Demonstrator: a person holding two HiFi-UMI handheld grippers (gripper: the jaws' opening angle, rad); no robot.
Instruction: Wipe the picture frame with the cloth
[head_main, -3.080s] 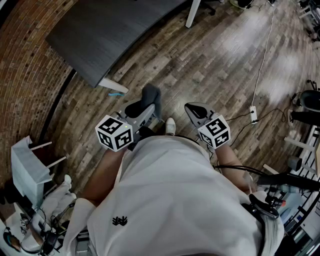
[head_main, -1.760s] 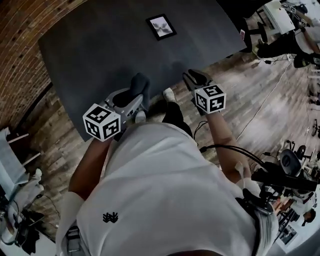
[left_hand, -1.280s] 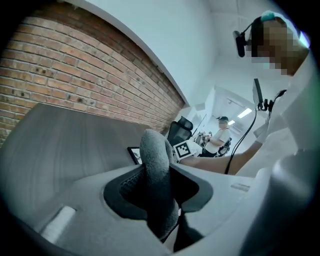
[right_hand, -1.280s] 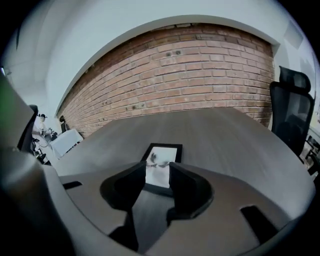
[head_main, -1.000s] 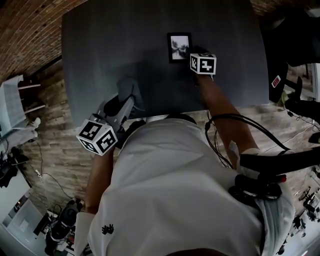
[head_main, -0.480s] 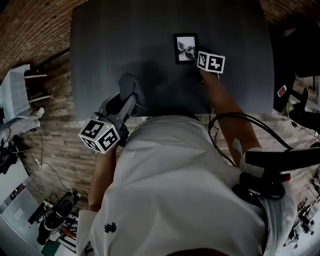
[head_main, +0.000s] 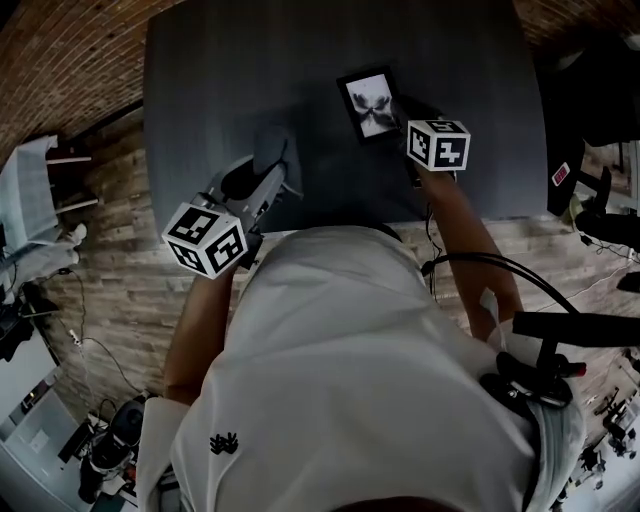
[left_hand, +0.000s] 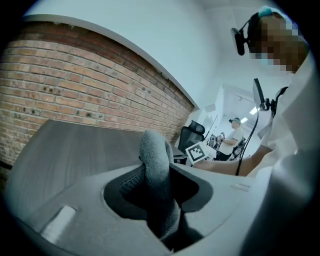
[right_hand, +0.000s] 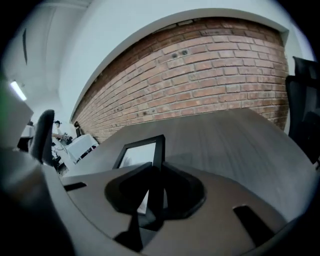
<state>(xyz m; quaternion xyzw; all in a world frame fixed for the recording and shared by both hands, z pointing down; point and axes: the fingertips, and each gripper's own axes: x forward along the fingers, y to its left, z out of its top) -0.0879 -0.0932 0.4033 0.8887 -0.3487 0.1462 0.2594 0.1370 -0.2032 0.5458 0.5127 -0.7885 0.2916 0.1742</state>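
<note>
1. Dark grey table, with a brick wall behind it.
2. My left gripper, over the table's near edge: jaws clenched on item 5. Its marker cube bears black-and-white square codes only.
3. My right gripper: jaws have just been closing and now grasp the right edge of item 4.
4. Black picture frame, held tilted over the table's far half, with a black-and-white print inside.
5. Grey cloth, standing upright between the left jaws.
</note>
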